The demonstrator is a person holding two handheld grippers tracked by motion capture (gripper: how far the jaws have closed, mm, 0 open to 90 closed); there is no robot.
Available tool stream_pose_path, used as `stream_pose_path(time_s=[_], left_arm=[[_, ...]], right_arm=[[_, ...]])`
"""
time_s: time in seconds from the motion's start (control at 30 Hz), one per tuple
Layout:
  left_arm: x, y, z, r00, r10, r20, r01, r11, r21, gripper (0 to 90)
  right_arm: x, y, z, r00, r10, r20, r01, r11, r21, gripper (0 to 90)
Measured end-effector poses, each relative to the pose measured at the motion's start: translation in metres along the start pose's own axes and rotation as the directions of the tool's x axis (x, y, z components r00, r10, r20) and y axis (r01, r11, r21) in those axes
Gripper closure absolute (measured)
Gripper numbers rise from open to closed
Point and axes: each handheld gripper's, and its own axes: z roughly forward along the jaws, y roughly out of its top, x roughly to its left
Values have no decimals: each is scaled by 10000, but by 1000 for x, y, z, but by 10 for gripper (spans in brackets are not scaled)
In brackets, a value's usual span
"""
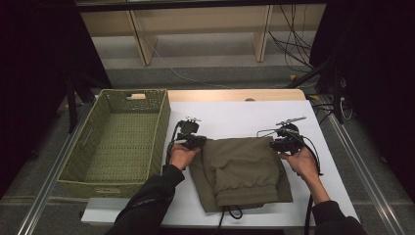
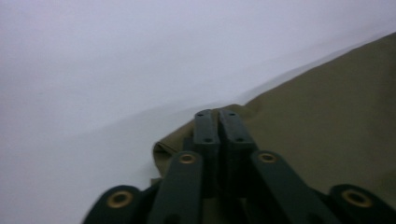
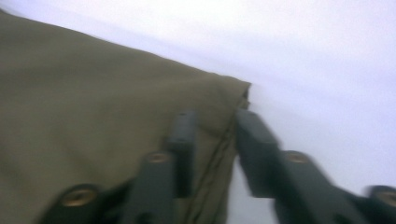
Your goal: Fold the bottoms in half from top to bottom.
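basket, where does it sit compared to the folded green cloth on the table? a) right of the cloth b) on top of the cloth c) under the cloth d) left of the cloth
d: in the high view the basket stands on the table's left side, with the folded green cloth lying flat to its right, apart from it.

The folded garment [image 1: 242, 169] is a plain olive-brown with no pattern, and it lies on a white tabletop [image 1: 235, 117] edged in pale wood. The woven basket [image 1: 80, 161] is a muted green, its weave giving a fine criss-cross texture. Both grippers, left [image 1: 195, 142] and right [image 1: 279, 144], are black, as are the person's sleeves [image 1: 147, 203]
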Motion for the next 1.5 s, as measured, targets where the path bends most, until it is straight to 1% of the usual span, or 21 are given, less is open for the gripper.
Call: stream_pose_path(time_s=[0.03, 0.1, 0.13, 0.17, 0.2, 0.23, 0.3, 0.37, 0.4, 0.47, 0.6, 0.73, 0.8, 0.9, 1.0, 1.1, 1.2, 1.23, 1.37, 1.5], left_arm=[[-2, 0, -5, 10000, -2, 90, 3, 9999, -141, 789], [-5, 0, -13, 9995, 38, 314, -30, 9997, -245, 720], [-6, 0, -16, 9992, 76, 393, -66, 9997, -249, 668], [-9, -1, -21, 9986, 149, 508, -136, 9996, -260, 625], [-10, -2, -25, 9980, 155, 616, -139, 9995, -270, 563], [-11, -3, -28, 9973, 135, 726, -114, 9995, -298, 537], [-14, -5, -35, 9964, 251, 806, -221, 9990, -379, 473], [-16, -7, -41, 9946, 322, 985, -277, 9985, -464, 407], [-16, -8, -42, 9938, 368, 1050, -319, 9983, -480, 371], [-19, -8, -46, 9936, 574, 977, -538, 9978, -391, 323], [-22, -9, -49, 9921, 661, 1067, -621, 9972, -407, 261], [-21, -10, -55, 9933, 596, 994, -548, 9972, -501, 226], [-19, -9, -57, 9938, 554, 963, -504, 9973, -536, 215], [-17, -8, -58, 9952, 427, 883, -372, 9973, -635, 199], [-15, -8, -57, 9957, 448, 816, -403, 9976, -554, 189], [-12, -8, -53, 9967, 332, 739, -296, 9984, -487, 182], [-8, -8, -47, 9973, 241, 691, -220, 9993, -310, 174], [-7, -8, -45, 9976, 169, 678, -150, 9995, -275, 173], [-2, -8, -38, 9982, -17, 598, 25, 9999, -134, 170], [-1, -8, -33, 9981, -79, 610, 77, 10000, 26, 166]], right_arm=[[1, -1, -4, 9999, 1, -109, -2, 9999, -111, 611], [4, -4, -14, 9989, 47, -471, -66, 9992, -407, 524], [7, -6, -19, 9978, 85, -651, -120, 9985, -533, 481], [9, -8, -22, 9971, 136, -744, -180, 9981, -583, 461], [11, -11, -27, 9962, 162, -855, -218, 9977, -647, 439], [13, -14, -31, 9960, 208, -864, -270, 9971, -713, 428], [16, -21, -38, 9935, 344, -1087, -433, 9958, -808, 402], [19, -29, -41, 9913, 397, -1253, -497, 9958, -774, 379], [20, -33, -43, 9910, 440, -1267, -533, 9961, -706, 359], [22, -39, -46, 9911, 469, -1247, -560, 9960, -702, 340], [22, -48, -52, 9900, 703, -1225, -788, 9947, -655, 293], [20, -54, -56, 9873, 1047, -1194, -1129, 9916, -638, 252], [21, -58, -58, 9861, 1125, -1224, -1200, 9912, -554, 222], [22, -62, -59, 9866, 1065, -1236, -1131, 9924, -477, 211], [25, -66, -61, 9884, 991, -1148, -1044, 9937, -413, 193], [27, -68, -61, 9895, 973, -1073, -1013, 9943, -330, 181], [30, -71, -61, 9891, 967, -1111, -997, 9948, -215, 174], [30, -72, -61, 9896, 901, -1118, -928, 9955, -196, 172], [31, -74, -62, 9899, 939, -1059, -960, 9953, -157, 167], [32, -78, -64, 9898, 950, -1062, -975, 9951, -179, 166]])
